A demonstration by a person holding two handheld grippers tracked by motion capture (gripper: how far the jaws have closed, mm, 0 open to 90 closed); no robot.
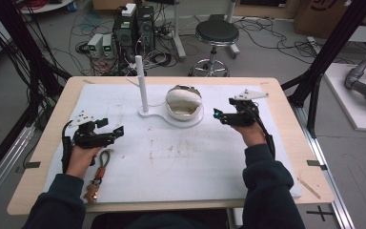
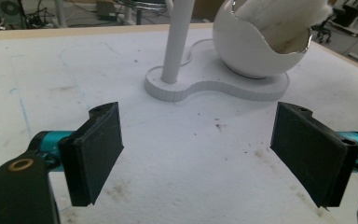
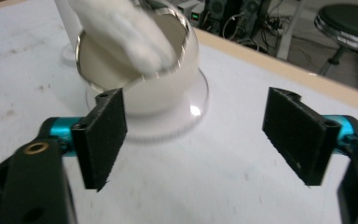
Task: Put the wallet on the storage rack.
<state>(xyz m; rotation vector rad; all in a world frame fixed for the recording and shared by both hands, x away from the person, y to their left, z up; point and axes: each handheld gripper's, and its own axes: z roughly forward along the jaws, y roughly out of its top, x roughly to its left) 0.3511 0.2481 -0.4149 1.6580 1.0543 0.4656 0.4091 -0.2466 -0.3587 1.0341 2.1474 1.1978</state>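
A white egg-shaped bowl (image 1: 184, 102) with a white cloth (image 1: 183, 98) stuffed in it stands on a white base (image 1: 157, 113) beside an upright white post (image 1: 141, 83). My right gripper (image 1: 218, 116) hovers just right of the bowl, open, nothing between its jaws; in the right gripper view the bowl (image 3: 154, 88) and cloth (image 3: 126, 30) sit ahead to the left. My left gripper (image 1: 113, 127) rests at the table's left, open and empty; the left gripper view looks toward the post (image 2: 177, 39) and bowl (image 2: 256, 46).
A braided cord with a brown tag (image 1: 100, 174) lies by the left hand. The white mat (image 1: 181, 157) covers the wooden table (image 1: 295, 138). Behind the table stand a stool (image 1: 216, 36), electronics boxes (image 1: 133, 26) and floor cables.
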